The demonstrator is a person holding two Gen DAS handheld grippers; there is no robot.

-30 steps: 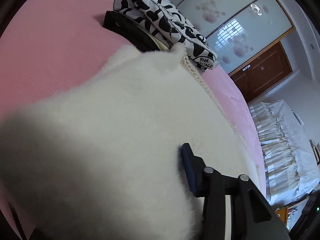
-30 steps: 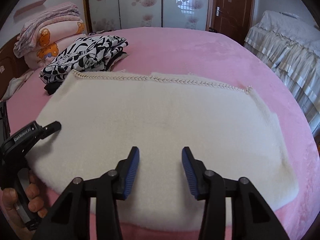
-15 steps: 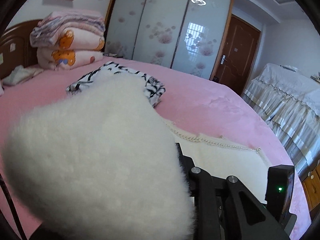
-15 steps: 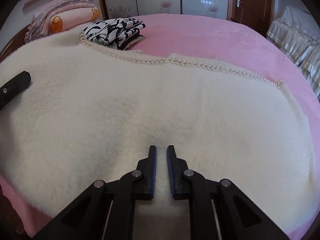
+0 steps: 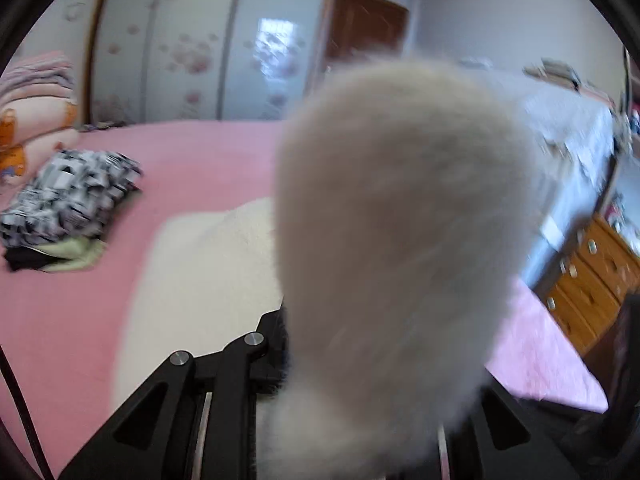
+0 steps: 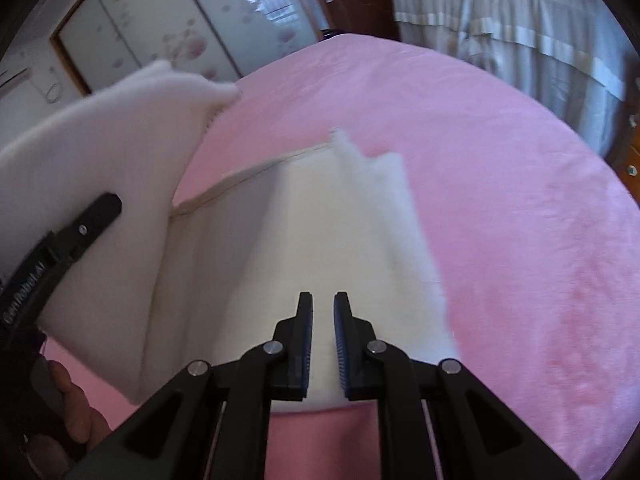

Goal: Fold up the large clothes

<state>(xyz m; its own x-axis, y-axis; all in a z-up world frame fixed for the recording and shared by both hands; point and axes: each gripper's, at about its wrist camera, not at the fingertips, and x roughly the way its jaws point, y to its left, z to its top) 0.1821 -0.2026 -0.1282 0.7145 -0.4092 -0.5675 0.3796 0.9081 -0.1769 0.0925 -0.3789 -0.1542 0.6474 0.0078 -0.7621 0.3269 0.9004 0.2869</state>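
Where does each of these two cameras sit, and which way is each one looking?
Left wrist: rides the left gripper, looking across the pink bed; the white fleece garment it grips fills the view.
Right wrist: rides the right gripper, looking down at the garment; the left gripper and a hand show.
Shared: garment, bed, flowered wardrobe doors.

A bed (image 6: 500, 184) covered in a pink plush spread carries everything. Near its middle lies a white fluffy garment (image 6: 304, 248), partly flat on the spread with a braided trim along its far edge; its left part is raised off the bed. At the far left of the bed, in the left wrist view, sits a folded pile of black-and-white patterned clothes (image 5: 68, 196) on a pale green piece and a black one. Stacked pink bedding (image 5: 28, 120) rests beyond it.
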